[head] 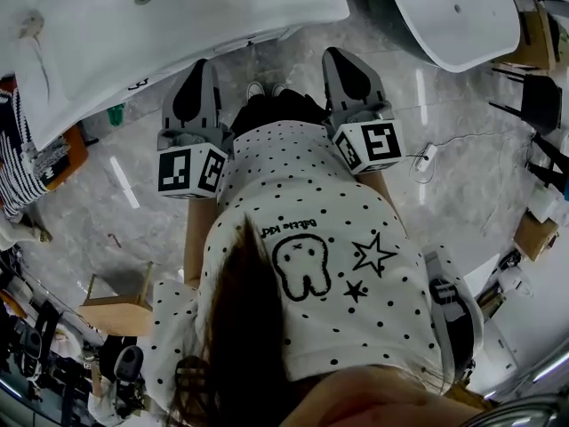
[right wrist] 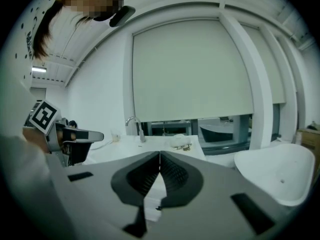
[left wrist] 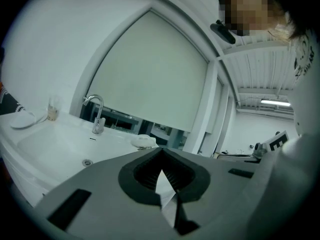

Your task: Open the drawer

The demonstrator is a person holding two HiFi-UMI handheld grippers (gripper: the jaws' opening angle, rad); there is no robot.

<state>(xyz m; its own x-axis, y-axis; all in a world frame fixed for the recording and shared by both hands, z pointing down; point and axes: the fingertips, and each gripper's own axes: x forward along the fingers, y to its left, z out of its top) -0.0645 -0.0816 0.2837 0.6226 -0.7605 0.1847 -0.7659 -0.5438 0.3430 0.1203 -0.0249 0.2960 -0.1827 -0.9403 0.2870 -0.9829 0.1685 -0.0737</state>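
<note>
Tumbler (left wrist: 52, 108) beside dish (left wrist: 22, 120) on washbasin (left wrist: 55, 146)

White black-dotted shirt (head: 382, 327), tooth and star print (head: 302, 265), grey left gripper (head: 201, 65), right gripper (head: 338, 56), square-marked cubes (head: 191, 169).

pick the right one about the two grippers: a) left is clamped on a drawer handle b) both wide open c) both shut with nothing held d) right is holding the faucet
c: in each gripper's own view the jaws of the left gripper and the right gripper meet at their tips with nothing between them, and the faucet stands well beyond them.
</note>
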